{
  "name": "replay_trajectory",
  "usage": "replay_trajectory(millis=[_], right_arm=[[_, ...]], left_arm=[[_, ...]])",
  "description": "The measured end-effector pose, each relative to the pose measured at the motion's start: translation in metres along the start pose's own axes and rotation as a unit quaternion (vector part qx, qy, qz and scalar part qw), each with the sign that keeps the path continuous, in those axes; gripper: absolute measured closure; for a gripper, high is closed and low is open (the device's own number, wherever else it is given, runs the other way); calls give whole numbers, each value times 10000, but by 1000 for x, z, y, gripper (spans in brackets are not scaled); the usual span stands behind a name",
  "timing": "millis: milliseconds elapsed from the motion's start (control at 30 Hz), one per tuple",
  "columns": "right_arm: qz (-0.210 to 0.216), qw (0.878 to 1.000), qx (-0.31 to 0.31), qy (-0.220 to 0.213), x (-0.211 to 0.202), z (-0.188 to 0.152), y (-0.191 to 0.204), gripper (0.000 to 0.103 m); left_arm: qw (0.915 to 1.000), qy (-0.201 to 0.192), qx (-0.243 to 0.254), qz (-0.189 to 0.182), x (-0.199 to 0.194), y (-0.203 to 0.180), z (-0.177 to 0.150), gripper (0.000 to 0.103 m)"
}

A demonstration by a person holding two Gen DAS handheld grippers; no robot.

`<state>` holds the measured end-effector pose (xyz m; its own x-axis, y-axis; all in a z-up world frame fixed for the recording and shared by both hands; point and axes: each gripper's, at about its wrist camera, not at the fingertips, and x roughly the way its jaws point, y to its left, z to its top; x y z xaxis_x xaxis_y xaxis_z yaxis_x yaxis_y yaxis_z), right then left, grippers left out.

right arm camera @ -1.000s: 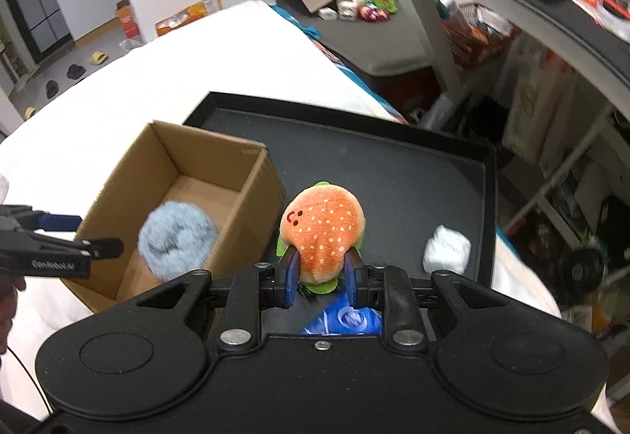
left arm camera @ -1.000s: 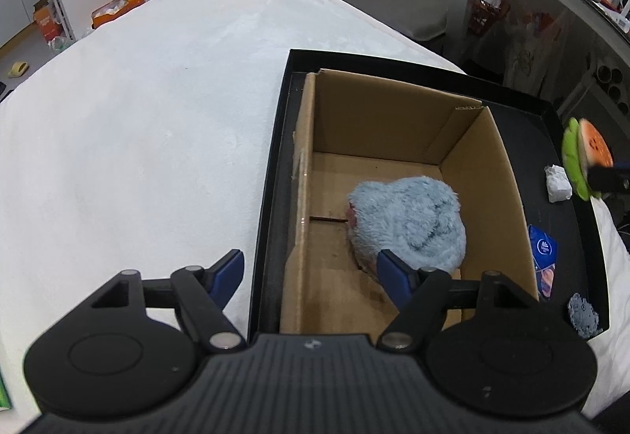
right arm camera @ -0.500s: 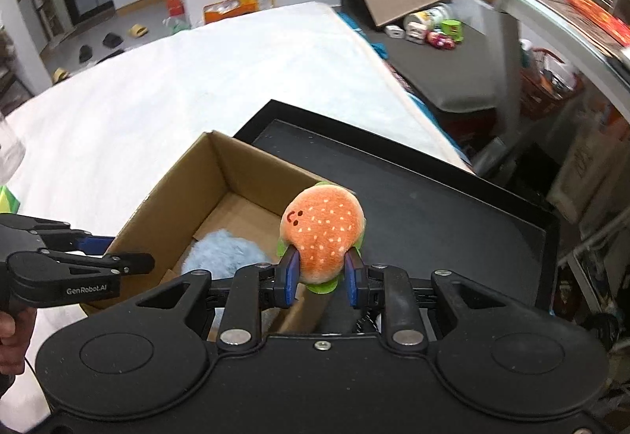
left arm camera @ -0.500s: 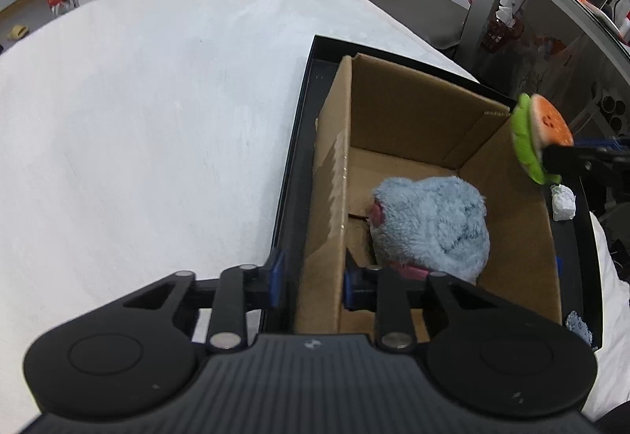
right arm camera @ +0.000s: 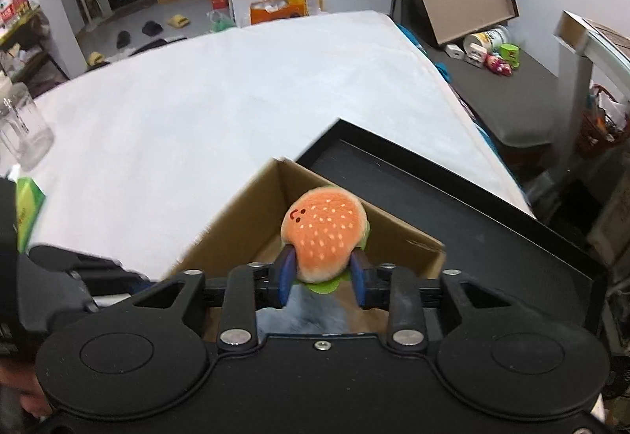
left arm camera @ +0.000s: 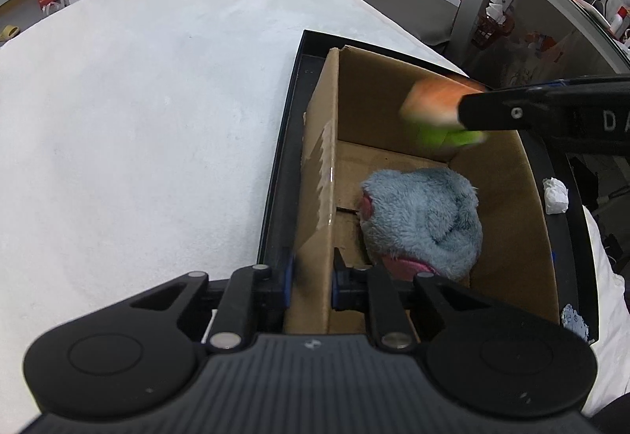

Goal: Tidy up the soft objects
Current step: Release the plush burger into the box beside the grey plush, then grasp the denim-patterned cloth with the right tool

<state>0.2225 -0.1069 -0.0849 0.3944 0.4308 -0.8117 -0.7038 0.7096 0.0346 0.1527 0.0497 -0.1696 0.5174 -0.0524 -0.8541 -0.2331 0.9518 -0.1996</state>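
Carrying the burger plush (right arm camera: 323, 233) clenched in its fingers, the right gripper (right arm camera: 321, 272) has swung from beside the tray (right arm camera: 492, 205) to over the cardboard box (left arm camera: 508, 213) (blue plush (left arm camera: 425, 217) already inside); the left gripper (left arm camera: 313, 276), now clamped on the box wall, steadies it for the drop.

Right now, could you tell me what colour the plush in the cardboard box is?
Pale blue-grey plush, pink patches; clearest in the left wrist view.
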Motion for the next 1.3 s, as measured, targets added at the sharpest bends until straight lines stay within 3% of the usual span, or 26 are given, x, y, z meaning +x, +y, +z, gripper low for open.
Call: replay_trajectory(millis=[200, 733, 800, 967, 1300], right_arm=[[-31, 10000, -54, -13, -2, -3, 6, 63], [-398, 9949, 903, -197, -36, -52, -32, 59], [-461, 9935, 1025, -204, -40, -61, -38, 59], [-583, 9901, 1266, -174, -47, -81, -51, 59], [-712, 9827, 1711, -1, -46, -120, -73, 57]], left_arm=[[10000, 28, 7, -17, -2, 3, 1, 86], [9991, 69, 352, 225, -11, -14, -2, 82], [9988, 96, 405, 242, -12, -16, -2, 78], [9979, 80, 542, 337, -16, -24, -4, 54], [9953, 102, 779, 559, -18, -38, -5, 41]])
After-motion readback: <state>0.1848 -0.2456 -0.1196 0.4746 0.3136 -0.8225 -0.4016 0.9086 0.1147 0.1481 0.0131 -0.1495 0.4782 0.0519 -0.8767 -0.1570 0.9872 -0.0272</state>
